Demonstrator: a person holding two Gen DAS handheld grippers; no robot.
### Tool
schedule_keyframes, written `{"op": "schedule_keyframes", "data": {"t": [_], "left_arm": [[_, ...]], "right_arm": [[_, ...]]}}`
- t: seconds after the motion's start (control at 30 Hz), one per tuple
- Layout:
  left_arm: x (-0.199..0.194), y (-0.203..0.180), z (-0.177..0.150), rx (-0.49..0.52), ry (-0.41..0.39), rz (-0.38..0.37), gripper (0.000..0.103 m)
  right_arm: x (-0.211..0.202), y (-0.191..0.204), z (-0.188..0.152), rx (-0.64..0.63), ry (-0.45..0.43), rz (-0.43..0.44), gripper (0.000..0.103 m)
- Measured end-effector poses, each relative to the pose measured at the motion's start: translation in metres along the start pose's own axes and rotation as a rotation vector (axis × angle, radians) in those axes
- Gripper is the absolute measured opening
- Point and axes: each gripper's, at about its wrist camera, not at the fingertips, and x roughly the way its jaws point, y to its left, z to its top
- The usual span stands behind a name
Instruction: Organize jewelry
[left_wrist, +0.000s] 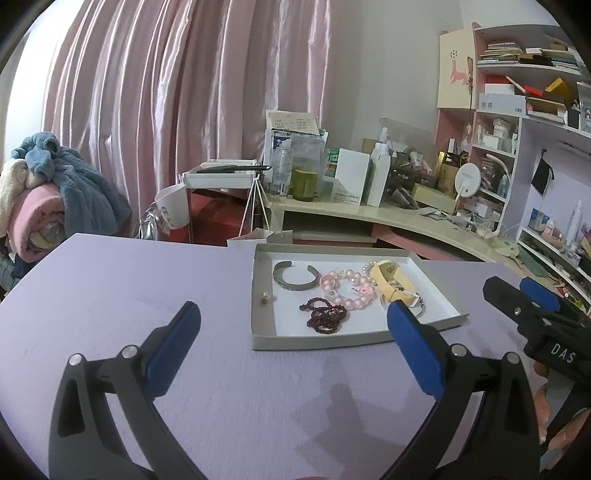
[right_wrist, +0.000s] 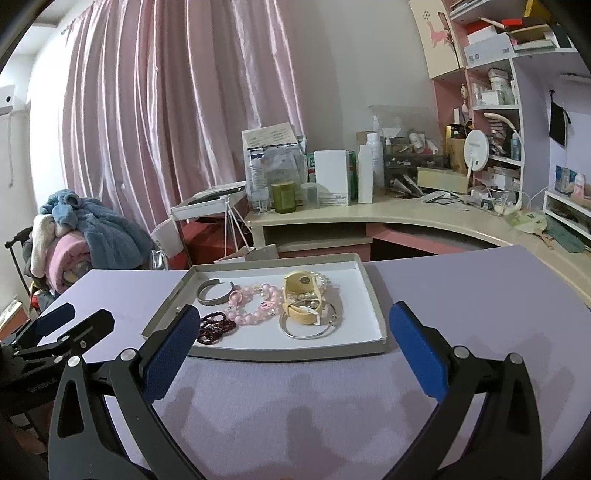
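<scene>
Open left gripper (left_wrist: 293, 317) nr jewelry tray (left_wrist: 263, 334)

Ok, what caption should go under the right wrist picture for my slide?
Open right gripper hovers before a tray of jewelry: cuff, pink beads, dark beads, yellow watch.

This is a home bedroom or dressing corner. Pink satin curtains (right_wrist: 177, 110) fill the upper left, folded fleece blankets (right_wrist: 74, 240) pile at the left edge, and a pink-and-white shelf unit (right_wrist: 495, 74) at the upper right overflows with cosmetics. Beneath it, a curved desk (right_wrist: 406, 218) holds bottles and a round mirror (right_wrist: 476, 149).
</scene>
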Motion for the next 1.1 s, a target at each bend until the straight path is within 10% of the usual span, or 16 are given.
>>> {"op": "schedule_keyframes", "data": {"t": [1.1], "left_arm": [[0.002,-0.006,-0.005,0.002,-0.005,-0.052,0.101]], "right_arm": [[-0.003,0.003,-0.005,0.007,-0.007,0.008,0.102]]}}
